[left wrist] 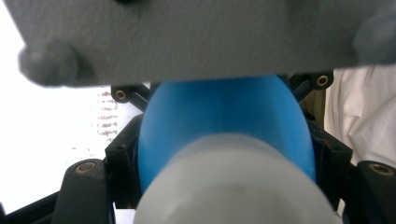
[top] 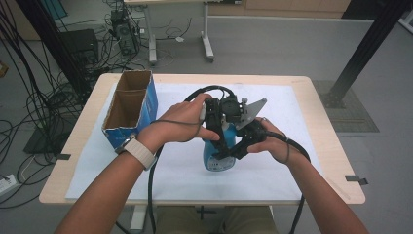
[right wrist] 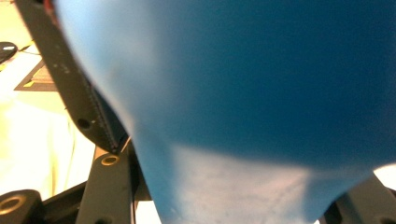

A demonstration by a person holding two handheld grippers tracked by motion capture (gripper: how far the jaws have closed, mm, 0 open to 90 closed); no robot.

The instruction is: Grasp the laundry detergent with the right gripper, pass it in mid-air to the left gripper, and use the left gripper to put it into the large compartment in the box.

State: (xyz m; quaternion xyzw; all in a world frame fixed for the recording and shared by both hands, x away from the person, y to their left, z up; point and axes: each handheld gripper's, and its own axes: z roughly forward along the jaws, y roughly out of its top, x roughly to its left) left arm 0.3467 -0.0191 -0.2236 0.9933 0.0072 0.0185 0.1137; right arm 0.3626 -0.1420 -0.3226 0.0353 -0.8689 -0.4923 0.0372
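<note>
high view: my left gripper (top: 220,142) and right gripper (top: 233,152) both squeeze the blue bottle (top: 217,157), near the middle of the table (top: 321,126), right of the box (top: 130,105).

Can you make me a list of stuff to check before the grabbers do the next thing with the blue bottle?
1. Right gripper shut on the blue bottle: ok.
2. Left gripper gripping the bottle's pale cap: cannot tell; it sits between the jaws.
3. Bottle resting on the white sheet: cannot tell.
4. Cardboard box open on top, standing left of the bottle: ok.
5. Cables trailing free of the bottle: ok.
</note>
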